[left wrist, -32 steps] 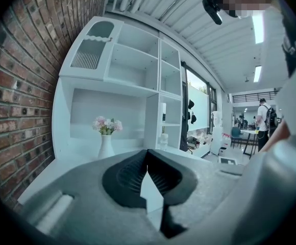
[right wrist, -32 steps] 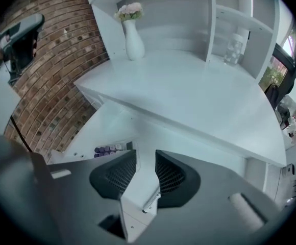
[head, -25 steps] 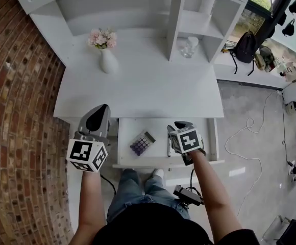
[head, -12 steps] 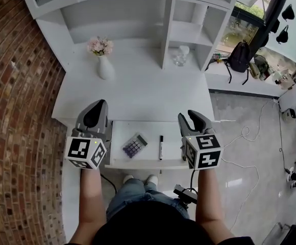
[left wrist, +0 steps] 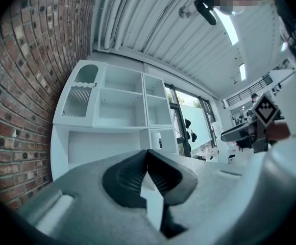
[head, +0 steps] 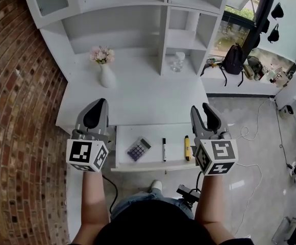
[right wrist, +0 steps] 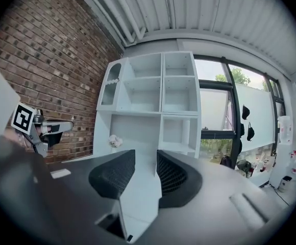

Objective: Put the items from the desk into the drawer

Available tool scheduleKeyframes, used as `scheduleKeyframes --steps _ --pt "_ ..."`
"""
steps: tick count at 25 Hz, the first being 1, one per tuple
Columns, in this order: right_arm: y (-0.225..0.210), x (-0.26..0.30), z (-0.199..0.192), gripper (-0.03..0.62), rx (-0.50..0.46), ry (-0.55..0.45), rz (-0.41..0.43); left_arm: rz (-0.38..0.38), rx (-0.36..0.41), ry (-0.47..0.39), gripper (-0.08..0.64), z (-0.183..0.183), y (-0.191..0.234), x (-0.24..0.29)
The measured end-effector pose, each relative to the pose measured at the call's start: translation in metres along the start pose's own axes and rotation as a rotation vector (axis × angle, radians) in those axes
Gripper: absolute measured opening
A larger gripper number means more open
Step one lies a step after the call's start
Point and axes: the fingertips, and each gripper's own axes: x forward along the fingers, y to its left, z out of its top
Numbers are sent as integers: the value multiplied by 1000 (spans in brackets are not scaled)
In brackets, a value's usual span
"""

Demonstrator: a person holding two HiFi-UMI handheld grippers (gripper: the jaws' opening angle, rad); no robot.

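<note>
The white drawer (head: 148, 166) under the desk (head: 138, 98) stands pulled out. In it lie a calculator (head: 138, 149), a black marker (head: 164, 149) and a yellow marker (head: 187, 147), side by side. My left gripper (head: 101, 102) hovers beside the drawer's left end, pointing at the desk, its jaws shut and empty (left wrist: 148, 154). At the drawer's right end my right gripper (head: 201, 107) is held up with a narrow gap between its jaws and nothing in them (right wrist: 146, 160). Both gripper views look over the desk to the shelf unit.
A white vase of pink flowers (head: 106, 74) stands at the desk's back left. A glass (head: 179, 60) sits in a shelf compartment. A brick wall (head: 20, 111) runs along the left. A backpack (head: 233, 60) and cables lie on the floor to the right.
My right gripper has left the drawer and moved right and up, clear of the markers. A yellow marker shows in the drawer now. The left gripper has stayed put.
</note>
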Motion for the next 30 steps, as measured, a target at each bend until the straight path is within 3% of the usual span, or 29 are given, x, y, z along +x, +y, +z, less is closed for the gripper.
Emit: scheduleKeyframes --steps 2,3,4,15,22,30 --pt "-1 -9 7 117 4 -5 -30 -5 18 -7 -2 6 0 -7" --pt "0 -14 11 43 6 -12 -40 -4 31 -10 -2 10 0 -10" --pt "1 -18 16 9 6 -21 -46 -2 44 -12 -2 13 1 -13" --pt "30 -49 55 9 -80 -112 -108 -19 131 -20 -2 31 15 -36" --pt "24 -68 72 9 -137 -174 -168 8 154 -85 -2 60 20 -42" --pt "15 -77 85 9 -160 -208 -140 18 196 -140 -2 86 8 -39"
